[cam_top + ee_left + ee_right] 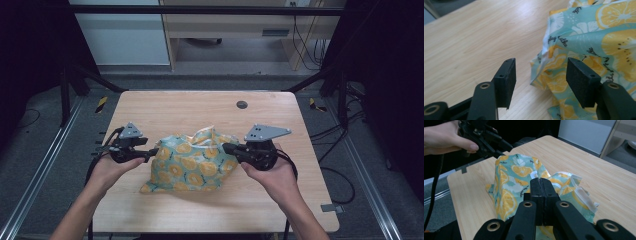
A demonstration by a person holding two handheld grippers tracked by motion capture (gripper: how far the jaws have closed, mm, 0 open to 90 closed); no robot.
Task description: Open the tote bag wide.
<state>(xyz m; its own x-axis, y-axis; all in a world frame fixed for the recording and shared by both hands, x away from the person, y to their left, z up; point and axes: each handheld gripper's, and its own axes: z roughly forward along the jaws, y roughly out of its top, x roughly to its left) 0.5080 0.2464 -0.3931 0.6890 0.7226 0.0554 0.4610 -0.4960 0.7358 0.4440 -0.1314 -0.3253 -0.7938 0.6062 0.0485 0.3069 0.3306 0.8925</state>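
On the wooden table (pixel 165 107) one crumpled lemon-print cloth (pixel 192 162) lies just below centre, flanked by two grippers: the left gripper (pixel 540 80) at its nine o'clock side, jaws spread wide around nothing, and the right gripper (pixel 540 195) at three o'clock, jaws pinched together on the cloth's edge.

Cloth (pixel 192 162) on table (pixel 165 107), between left gripper (pixel 150 152) and right gripper (pixel 227 148).

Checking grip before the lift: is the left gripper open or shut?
Open: the left gripper has a wide gap between its jaws, beside the cloth.
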